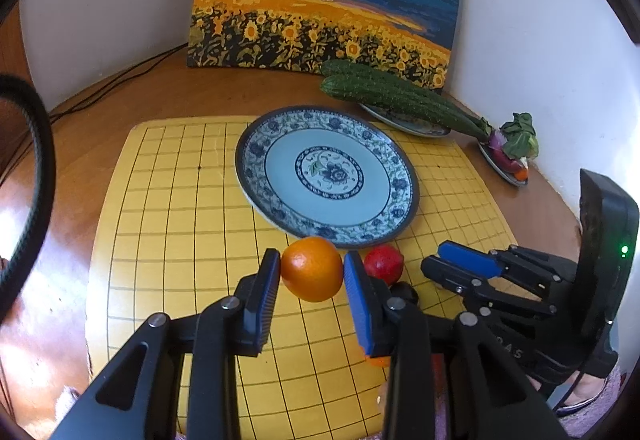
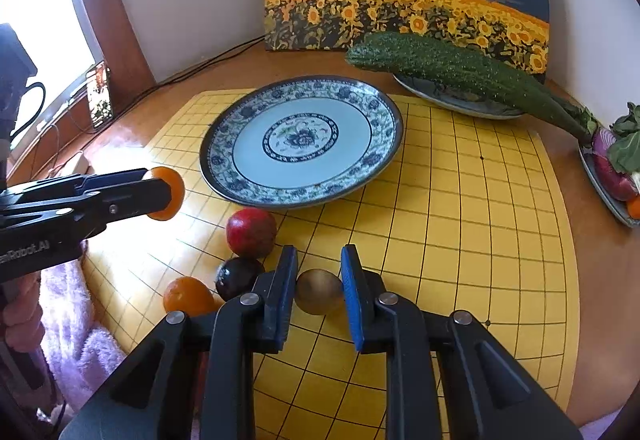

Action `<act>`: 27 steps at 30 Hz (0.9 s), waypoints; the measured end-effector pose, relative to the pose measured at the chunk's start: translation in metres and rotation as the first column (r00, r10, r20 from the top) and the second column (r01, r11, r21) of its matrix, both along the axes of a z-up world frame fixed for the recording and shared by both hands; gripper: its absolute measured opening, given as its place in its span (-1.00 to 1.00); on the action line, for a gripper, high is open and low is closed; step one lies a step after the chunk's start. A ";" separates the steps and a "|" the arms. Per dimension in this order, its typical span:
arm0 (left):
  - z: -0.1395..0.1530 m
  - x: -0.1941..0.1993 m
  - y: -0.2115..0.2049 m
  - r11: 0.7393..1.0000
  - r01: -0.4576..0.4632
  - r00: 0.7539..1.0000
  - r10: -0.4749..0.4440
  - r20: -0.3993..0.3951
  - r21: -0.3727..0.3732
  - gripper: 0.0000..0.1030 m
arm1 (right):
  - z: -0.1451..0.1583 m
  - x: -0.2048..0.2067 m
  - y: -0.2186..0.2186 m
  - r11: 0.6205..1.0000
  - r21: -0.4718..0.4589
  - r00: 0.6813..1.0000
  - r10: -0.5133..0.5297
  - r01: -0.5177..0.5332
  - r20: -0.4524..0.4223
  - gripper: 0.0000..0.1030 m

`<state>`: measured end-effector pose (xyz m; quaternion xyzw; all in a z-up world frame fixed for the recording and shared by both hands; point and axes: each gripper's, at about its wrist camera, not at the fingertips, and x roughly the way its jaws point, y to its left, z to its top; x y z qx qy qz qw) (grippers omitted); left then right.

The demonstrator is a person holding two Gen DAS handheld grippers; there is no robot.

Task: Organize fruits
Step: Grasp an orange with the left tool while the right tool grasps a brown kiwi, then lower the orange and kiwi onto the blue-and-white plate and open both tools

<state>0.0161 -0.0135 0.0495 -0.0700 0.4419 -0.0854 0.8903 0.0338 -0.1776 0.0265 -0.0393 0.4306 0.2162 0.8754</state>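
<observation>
My left gripper [image 1: 311, 272] squeezes a round orange fruit [image 1: 312, 268]. My right gripper [image 2: 319, 290] squeezes a small brown fruit [image 2: 319, 291]. The blue flowered plate [image 2: 224, 156] sits just ahead, empty.

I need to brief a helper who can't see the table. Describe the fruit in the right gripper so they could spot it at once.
Start at the yellow grid board with the blue-patterned plate. In front of the plate's near rim, the right gripper is shut on a small round fruit. It is dull golden-brown, unlike the red fruit, dark fruit and orange to its left.
</observation>
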 end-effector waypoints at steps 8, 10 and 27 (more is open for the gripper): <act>0.014 0.021 -0.008 0.999 0.011 1.000 -0.012 0.028 0.041 -0.33 | 0.019 0.016 0.005 1.000 -0.012 1.000 0.020 -0.020 0.015 -0.54; 0.015 0.029 -0.010 0.999 0.011 0.999 -0.013 0.032 0.046 -0.33 | 0.022 0.022 0.007 1.000 -0.012 1.000 0.018 -0.018 0.014 -0.54; -0.002 0.083 -0.012 0.997 -0.018 1.000 0.017 0.010 0.070 -0.33 | 0.019 0.076 0.025 0.999 -0.029 1.000 -0.022 0.023 0.019 -0.54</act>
